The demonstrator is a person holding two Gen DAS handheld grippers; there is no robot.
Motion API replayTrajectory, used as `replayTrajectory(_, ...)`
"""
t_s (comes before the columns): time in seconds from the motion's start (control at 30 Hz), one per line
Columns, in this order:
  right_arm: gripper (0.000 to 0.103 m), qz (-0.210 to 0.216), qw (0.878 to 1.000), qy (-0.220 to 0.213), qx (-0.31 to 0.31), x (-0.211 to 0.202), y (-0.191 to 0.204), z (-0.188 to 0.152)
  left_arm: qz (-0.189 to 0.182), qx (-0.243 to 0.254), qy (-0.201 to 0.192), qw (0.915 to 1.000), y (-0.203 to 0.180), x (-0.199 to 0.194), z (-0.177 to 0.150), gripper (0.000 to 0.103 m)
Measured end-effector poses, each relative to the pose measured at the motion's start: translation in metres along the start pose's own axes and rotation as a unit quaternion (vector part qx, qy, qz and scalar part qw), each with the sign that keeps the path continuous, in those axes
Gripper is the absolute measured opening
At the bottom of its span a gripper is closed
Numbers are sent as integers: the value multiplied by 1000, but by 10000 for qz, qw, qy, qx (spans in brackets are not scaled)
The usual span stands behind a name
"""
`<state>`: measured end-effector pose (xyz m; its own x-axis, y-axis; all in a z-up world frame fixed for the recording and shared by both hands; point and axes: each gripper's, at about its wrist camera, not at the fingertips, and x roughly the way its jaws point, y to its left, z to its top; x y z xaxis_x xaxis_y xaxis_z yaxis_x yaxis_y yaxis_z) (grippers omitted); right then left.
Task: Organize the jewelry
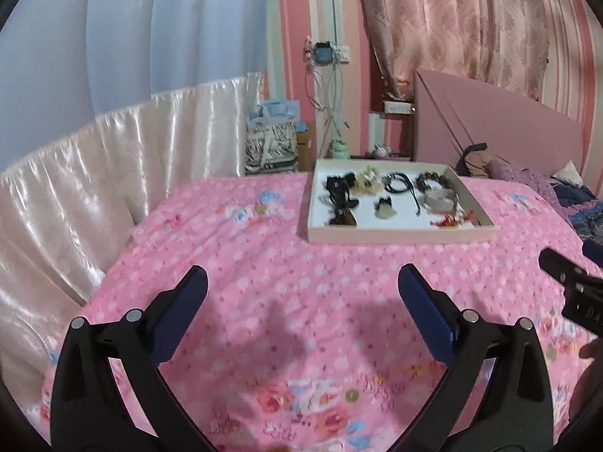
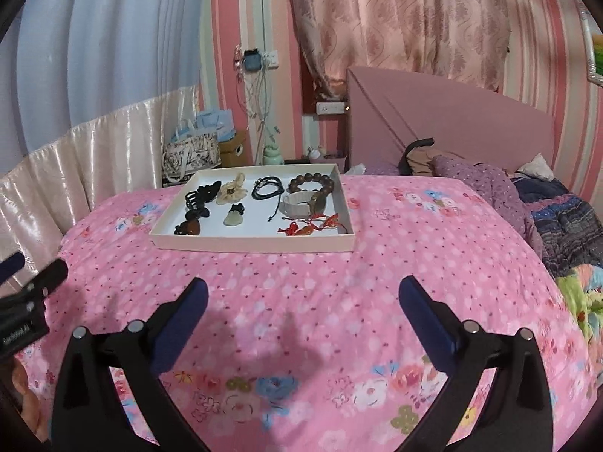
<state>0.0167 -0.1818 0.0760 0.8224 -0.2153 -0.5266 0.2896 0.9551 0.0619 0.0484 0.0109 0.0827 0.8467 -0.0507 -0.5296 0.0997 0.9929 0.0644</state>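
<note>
Centrally, a bed [image 2: 339,282] under a pink floral cover is carrying a shallow white tray [image 2: 252,243] toward its far side. Inside the tray, jewelry is lying apart: a brown bead bracelet [image 2: 311,182] at the far right, a black cord necklace [image 2: 265,188] beside it, a cream flower piece [image 2: 231,190], and red knotted pieces [image 2: 309,228] at the near edge. Nearer, the left claw [image 1: 301,305] and right claw [image 2: 301,312] are both hovering over the cover, jaws spread wide and gripping nothing.
</note>
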Motion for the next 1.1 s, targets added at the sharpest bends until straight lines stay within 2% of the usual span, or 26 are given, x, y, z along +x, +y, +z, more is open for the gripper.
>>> replayTrajectory(0.07, 101, -52, 10000, 17, -46, 1, 0, -7, -107, -95, 25, 9999, 2, 1, -13, 100)
replayTrajectory(0.2, 101, -54, 10000, 15, -70, -2, 2, -14, 60, 3, -136, 9999, 1, -2, -23, 100)
replayTrajectory(0.3, 101, -199, 9997, -71, -136, -6, 6, -20, -11, 48, -203, 9998, 1, -3, -26, 100)
replayTrajectory(0.4, 101, -209, 9997, -82, -101, -4, 7, -27, -29, 61, -111, 9999, -1, 2, -30, 100)
replayTrajectory(0.5, 101, -186, 9998, -14, -32, 4, 5, -35, -235, 95, 77, 9996, -5, 9, -34, 100)
replayTrajectory(0.63, 101, -254, 9996, 82, -127, 13, 8, -39, -30, 287, 33, 9996, -14, 12, -40, 100)
replayTrajectory(0.8, 101, -459, 9987, 7, -227, 16, 8, -40, -10, 421, 74, 9991, -22, 15, -45, 100)
replayTrajectory(1.1, 101, -416, 9991, 112, -46, 23, -1, -40, 105, 401, 44, 9991, -23, 17, -47, 100)
